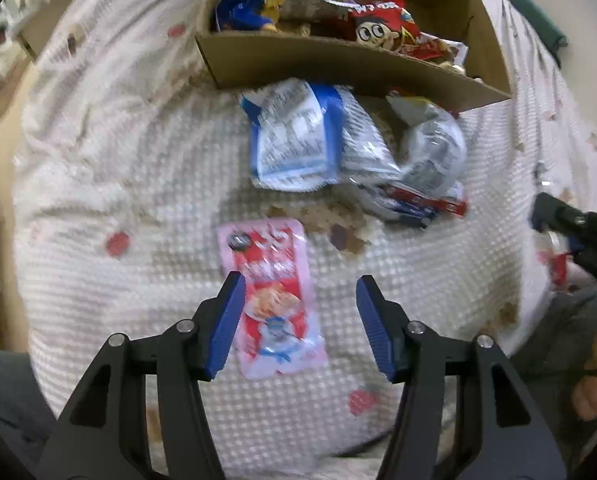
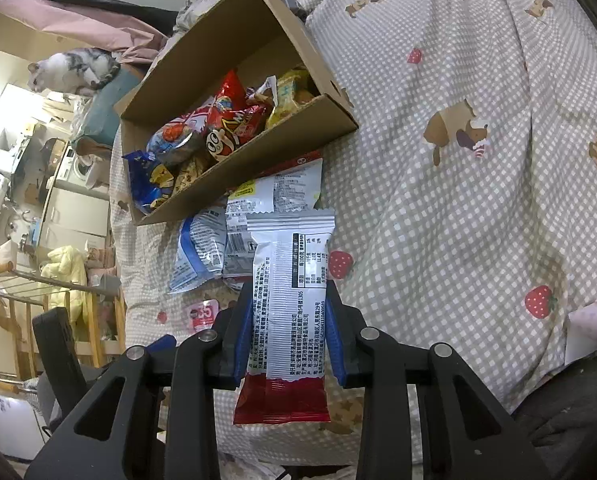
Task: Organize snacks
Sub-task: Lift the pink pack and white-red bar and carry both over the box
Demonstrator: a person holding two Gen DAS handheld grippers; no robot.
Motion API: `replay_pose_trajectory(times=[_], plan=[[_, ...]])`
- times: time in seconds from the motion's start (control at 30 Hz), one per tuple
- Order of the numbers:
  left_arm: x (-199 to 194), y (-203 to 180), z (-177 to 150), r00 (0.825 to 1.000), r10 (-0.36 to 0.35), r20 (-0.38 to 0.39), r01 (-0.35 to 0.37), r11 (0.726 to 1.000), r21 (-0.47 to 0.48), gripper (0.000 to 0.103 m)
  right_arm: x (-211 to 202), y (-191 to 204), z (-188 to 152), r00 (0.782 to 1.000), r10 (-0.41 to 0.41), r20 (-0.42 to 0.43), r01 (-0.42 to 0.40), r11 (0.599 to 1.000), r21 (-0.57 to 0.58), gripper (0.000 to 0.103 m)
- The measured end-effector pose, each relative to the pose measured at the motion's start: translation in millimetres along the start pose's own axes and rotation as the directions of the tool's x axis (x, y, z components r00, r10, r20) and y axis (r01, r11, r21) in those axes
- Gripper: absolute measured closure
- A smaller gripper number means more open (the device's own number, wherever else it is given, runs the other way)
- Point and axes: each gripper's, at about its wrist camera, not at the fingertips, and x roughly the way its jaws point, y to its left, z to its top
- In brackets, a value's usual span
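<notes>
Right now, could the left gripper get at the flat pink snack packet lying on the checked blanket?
Probably yes. The left gripper stands open just above the pink snack packet, its left finger already over the packet's edge. Nothing lies on the packet, and the heap of silver packets sits clear of it.

Pink-red packet (image 1: 276,300); brown box (image 2: 254,152); grey-white checked bedspread (image 2: 438,200), strawberry print.

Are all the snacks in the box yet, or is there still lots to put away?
Not yet. The cardboard box already holds several snack bags. The right gripper is shut on a silver and red packet, ready to go in. The left gripper is open over a pink packet lying on the bedspread. A pile of blue and silver packets still waits beside the box.
</notes>
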Motion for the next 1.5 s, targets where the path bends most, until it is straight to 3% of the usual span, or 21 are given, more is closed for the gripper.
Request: replay_pose_trajectory(times=[0.17,0.27,0.33,0.43,0.63,0.87,1.07,1.27,1.5], plan=[[33.7,13.0,4.5,0.986,0.134,-0.099,-0.139,0.989,-0.044,0.049,2.7,0.3,-0.3,1.000,0.002,-0.009,-0.002,1.000,0.003,0.070],[50.0,14.2,4.3,0.985,0.066,-0.161,-0.080,0.993,-0.082,0.048,7.4,3.1,0.0,1.000,-0.002,-0.021,0.001,1.000,-0.006,0.070],[54.3,3.1,4.7,0.983,0.095,-0.158,-0.102,0.994,-0.037,0.042,9.7,5.1,0.2,1.000,-0.006,-0.026,0.006,1.000,-0.013,0.070],[63.9,-13.2,5.6,0.974,0.165,-0.157,-0.163,0.986,0.027,0.042,10.7,6.6,-0.7,1.000,-0.010,-0.027,0.009,1.000,-0.020,0.070],[54.6,13.5,-1.2,0.984,0.108,-0.142,-0.112,0.994,-0.019,0.050,7.9,2.6,-1.8,1.000,-0.012,-0.023,0.012,1.000,-0.009,0.070],[2.2,37.8,-2.9,0.994,0.103,-0.041,-0.104,0.994,-0.041,0.050,6.9,8.6,-1.2,1.000,-0.001,-0.019,0.001,1.000,-0.027,0.070],[-41.2,57.0,0.1,0.992,0.106,0.064,-0.103,0.993,-0.054,0.050,-1.6,9.3,-1.1,1.000,0.018,0.009,-0.017,0.999,-0.033,0.070],[-78.6,46.9,25.5,0.974,0.098,0.203,-0.083,0.993,-0.080,0.050,-17.9,21.2,5.0,0.996,0.050,0.077,-0.043,0.995,-0.085,0.070],[-96.5,37.4,74.6,0.951,0.055,0.304,-0.036,0.997,-0.068,0.050,-37.2,45.3,33.5,0.980,0.086,0.181,-0.050,0.979,-0.196,0.070]])
